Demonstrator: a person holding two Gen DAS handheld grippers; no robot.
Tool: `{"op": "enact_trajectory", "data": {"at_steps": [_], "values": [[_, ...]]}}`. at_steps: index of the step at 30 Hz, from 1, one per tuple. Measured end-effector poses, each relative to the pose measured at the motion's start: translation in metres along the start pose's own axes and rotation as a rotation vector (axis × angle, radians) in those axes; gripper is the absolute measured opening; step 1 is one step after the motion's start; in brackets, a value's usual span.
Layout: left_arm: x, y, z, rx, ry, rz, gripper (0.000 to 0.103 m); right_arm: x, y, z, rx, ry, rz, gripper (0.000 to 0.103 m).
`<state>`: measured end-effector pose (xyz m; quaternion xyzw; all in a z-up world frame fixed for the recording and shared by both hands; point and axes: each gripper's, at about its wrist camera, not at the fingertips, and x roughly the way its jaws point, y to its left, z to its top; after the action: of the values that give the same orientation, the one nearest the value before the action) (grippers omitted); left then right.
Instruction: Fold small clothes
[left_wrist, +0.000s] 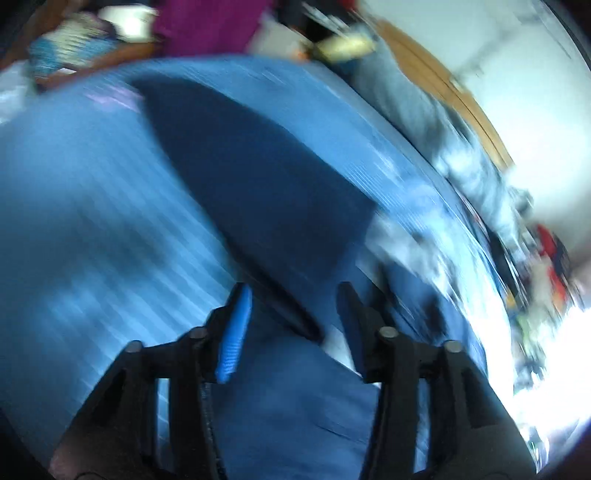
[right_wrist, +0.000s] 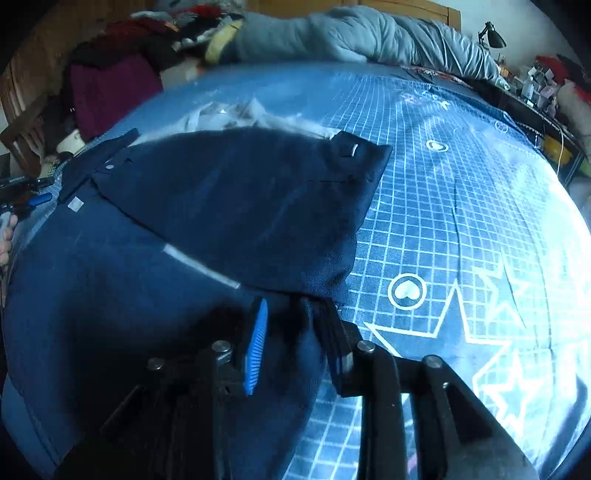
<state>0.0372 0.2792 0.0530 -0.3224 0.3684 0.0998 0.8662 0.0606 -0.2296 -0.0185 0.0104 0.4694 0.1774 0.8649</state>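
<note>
A dark navy garment (right_wrist: 236, 206) lies on the blue grid-patterned bed cover (right_wrist: 461, 221), one part folded over the rest. My right gripper (right_wrist: 291, 306) hovers over its near edge with jaws apart and cloth beneath them. The left wrist view is motion-blurred; my left gripper (left_wrist: 293, 295) has its jaws apart above the same navy cloth (left_wrist: 258, 177), holding nothing. The left gripper also shows at the left edge of the right wrist view (right_wrist: 26, 195).
A grey quilt (right_wrist: 369, 37) lies along the far side of the bed. Piled clothes and a maroon item (right_wrist: 110, 88) sit at the far left. A cluttered shelf with a lamp (right_wrist: 491, 33) stands at the far right. White cloth (right_wrist: 243, 114) lies behind the garment.
</note>
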Motion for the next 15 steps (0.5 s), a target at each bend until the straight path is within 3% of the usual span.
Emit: {"op": "enact_trajectory", "data": {"at_steps": [3, 6, 9, 15], "values": [[0.004, 0.057, 0.057, -0.075, -0.054, 0.064, 0.061, -0.020, 0.006, -0.002, 0.040, -0.019, 0.000, 0.038], [0.034, 0.088, 0.101, -0.091, -0.025, 0.089, 0.060, -0.031, 0.018, 0.000, 0.083, -0.025, 0.025, 0.039], [0.072, 0.098, 0.125, -0.080, 0.031, 0.111, 0.059, -0.035, 0.039, 0.011, 0.098, -0.027, 0.061, 0.040], [0.091, 0.086, 0.143, -0.021, -0.058, 0.223, 0.058, -0.018, 0.082, 0.037, 0.040, -0.022, 0.093, 0.040]]}}
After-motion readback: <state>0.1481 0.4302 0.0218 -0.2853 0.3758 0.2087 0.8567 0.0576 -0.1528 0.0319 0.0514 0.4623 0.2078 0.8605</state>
